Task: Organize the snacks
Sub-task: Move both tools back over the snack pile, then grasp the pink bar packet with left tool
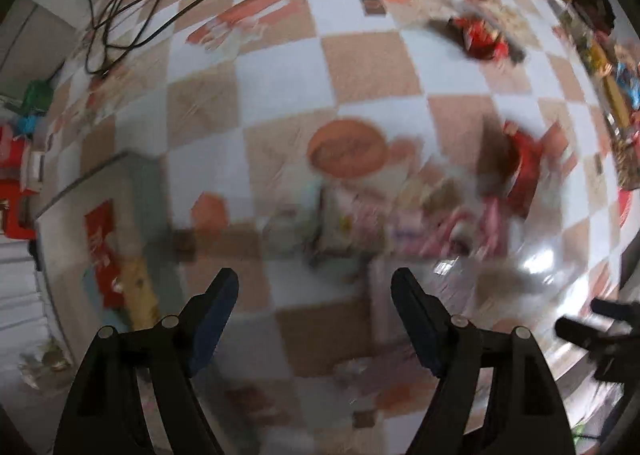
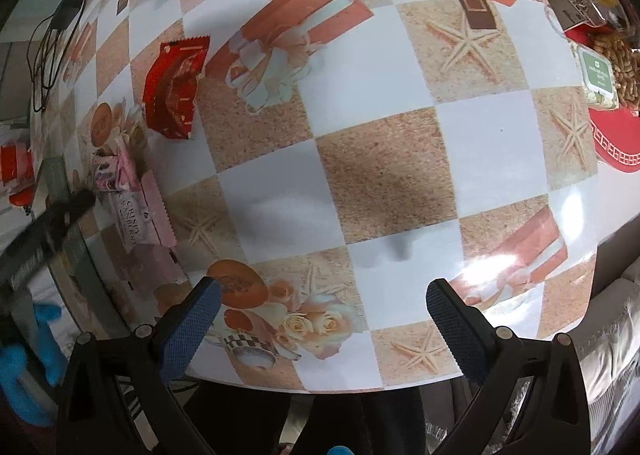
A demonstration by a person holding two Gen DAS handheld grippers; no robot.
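Both my grippers empty: left gripper [image 1: 314, 289] fingers wide, right gripper [image 2: 324, 301] wide too, over the table [image 2: 384, 183]. Left view blurred. Pink snacks [image 2: 138, 211] piled near table's left edge, red packet [image 2: 174, 89] just beyond them.

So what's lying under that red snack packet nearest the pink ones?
The red snack packet lies flat on the checkered tablecloth, across a tan and a white square. Anything beneath it is covered.
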